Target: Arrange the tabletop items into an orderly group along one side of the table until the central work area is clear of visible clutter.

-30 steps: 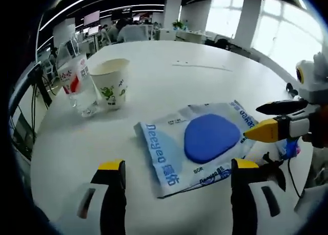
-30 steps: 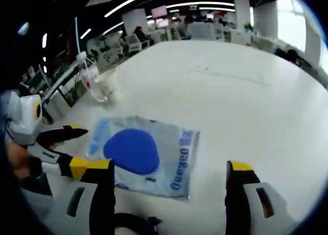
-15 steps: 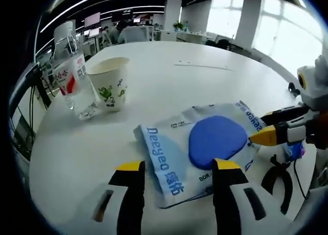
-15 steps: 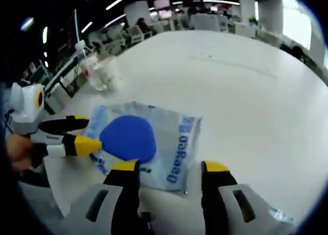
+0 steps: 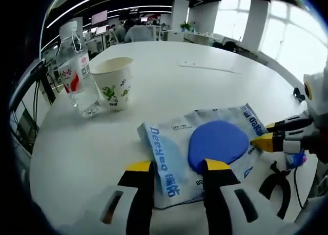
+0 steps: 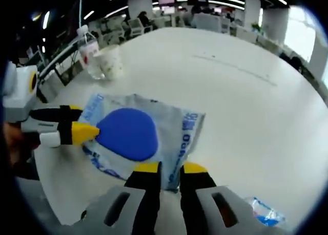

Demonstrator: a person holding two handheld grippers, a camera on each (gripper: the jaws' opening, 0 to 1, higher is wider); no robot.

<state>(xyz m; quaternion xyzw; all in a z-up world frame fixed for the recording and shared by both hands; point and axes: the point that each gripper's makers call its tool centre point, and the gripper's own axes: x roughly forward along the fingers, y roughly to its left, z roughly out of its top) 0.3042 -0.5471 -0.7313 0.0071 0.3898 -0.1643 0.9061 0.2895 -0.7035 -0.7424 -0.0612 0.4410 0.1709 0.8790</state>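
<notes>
A flat blue-and-white wipes packet (image 5: 215,143) lies at the near edge of the white table (image 5: 169,76). My left gripper (image 5: 177,166) has its jaws narrowed around the packet's near corner, with a gap still between them. In the right gripper view the same left gripper (image 6: 84,121) sits at the packet's (image 6: 133,135) left end. My right gripper (image 6: 169,167) is shut on the packet's other edge. The left gripper view shows that right gripper (image 5: 261,135) pinching the packet's right end.
A clear water bottle (image 5: 77,71) and a paper cup (image 5: 115,84) stand together at the table's left side, also the bottle (image 6: 88,56) and cup (image 6: 110,63). A small blue wrapper (image 6: 261,214) lies near the table edge. A thin strip (image 5: 207,67) lies farther back.
Both grippers have moved in on the packet and narrowed their jaws. The right one has closed on the packet's edge; the left one has narrowed about halfway.
</notes>
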